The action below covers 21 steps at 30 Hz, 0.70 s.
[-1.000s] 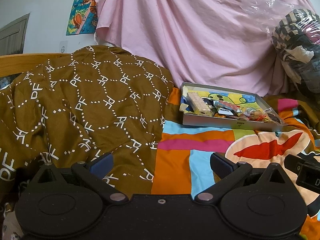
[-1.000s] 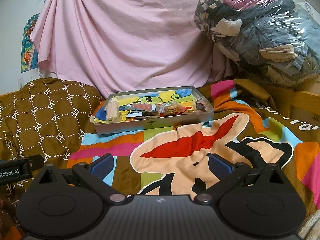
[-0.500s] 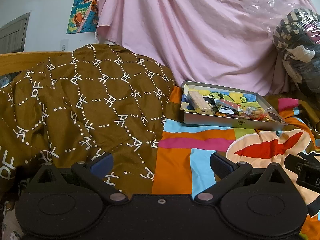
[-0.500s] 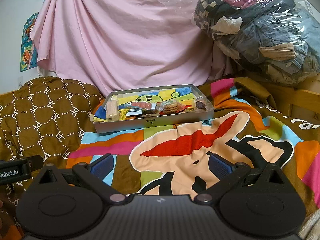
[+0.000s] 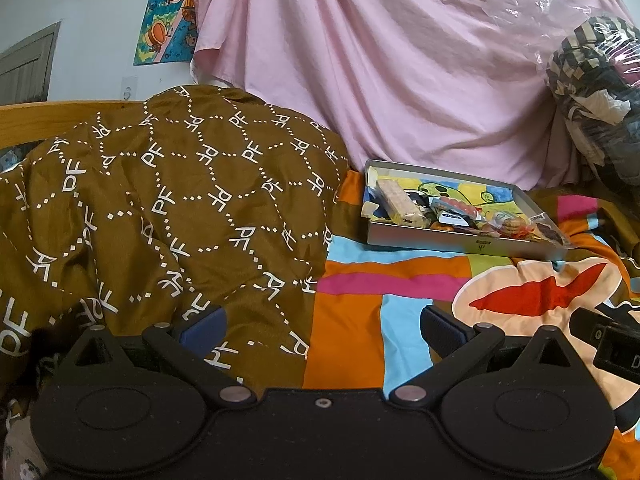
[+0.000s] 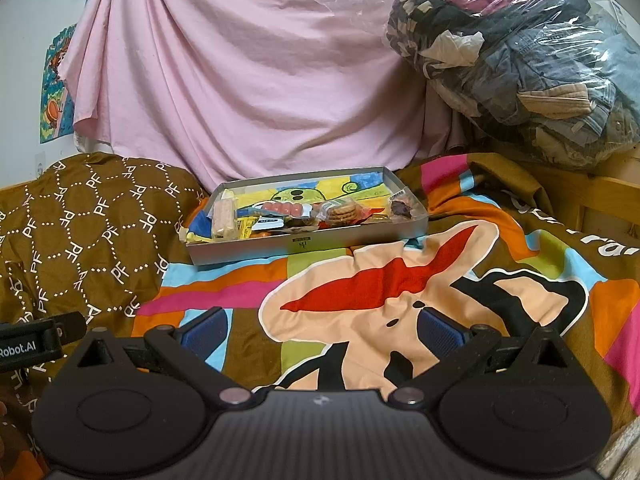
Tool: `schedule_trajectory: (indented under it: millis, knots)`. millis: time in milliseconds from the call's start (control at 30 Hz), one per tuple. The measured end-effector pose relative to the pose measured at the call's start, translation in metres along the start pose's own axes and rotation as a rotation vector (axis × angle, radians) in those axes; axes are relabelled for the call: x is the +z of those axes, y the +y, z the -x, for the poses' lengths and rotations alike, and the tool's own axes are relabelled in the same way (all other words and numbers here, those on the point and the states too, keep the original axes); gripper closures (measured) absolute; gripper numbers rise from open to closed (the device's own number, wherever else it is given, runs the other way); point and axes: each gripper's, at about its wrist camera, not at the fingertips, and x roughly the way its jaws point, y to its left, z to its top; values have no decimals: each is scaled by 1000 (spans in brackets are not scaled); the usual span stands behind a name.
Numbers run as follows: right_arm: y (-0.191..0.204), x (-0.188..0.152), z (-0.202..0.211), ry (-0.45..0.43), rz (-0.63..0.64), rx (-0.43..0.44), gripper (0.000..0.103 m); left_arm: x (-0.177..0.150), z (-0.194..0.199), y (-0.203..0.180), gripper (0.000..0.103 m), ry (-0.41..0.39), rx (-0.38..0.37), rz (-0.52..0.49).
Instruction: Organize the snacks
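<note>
A shallow grey box with a bright cartoon lining lies on the bed and holds several wrapped snacks: a pale wafer pack at its left end, round biscuits in clear wrap, a red-dotted packet and a dark snack at the right end. My left gripper is open and empty, low over the bedding, well short of the box. Just as far back, my right gripper stands open with nothing in it.
A colourful patterned blanket covers the bed. A brown quilt with white lettering is heaped to the left. A pink sheet hangs behind the box. A clear bag of clothes sits at the back right, above a wooden bed frame.
Both views have shifted only slightly; the box sits a little lower in the frames. Both grippers stay open and empty.
</note>
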Motion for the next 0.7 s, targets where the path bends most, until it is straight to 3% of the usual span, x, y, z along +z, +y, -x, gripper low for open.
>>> schedule_trajectory:
  millis: [167,300,700]
  knots:
    - [0,1,0,0,1,1,0,0,0,0,1,9,-5,-2]
    - [0,0,0,-2,-2,1,0,2,0,-2,1,25,47,-10]
    - [0,0,-1,0,-2,0,0,2,1,-4,1,26,83,-33]
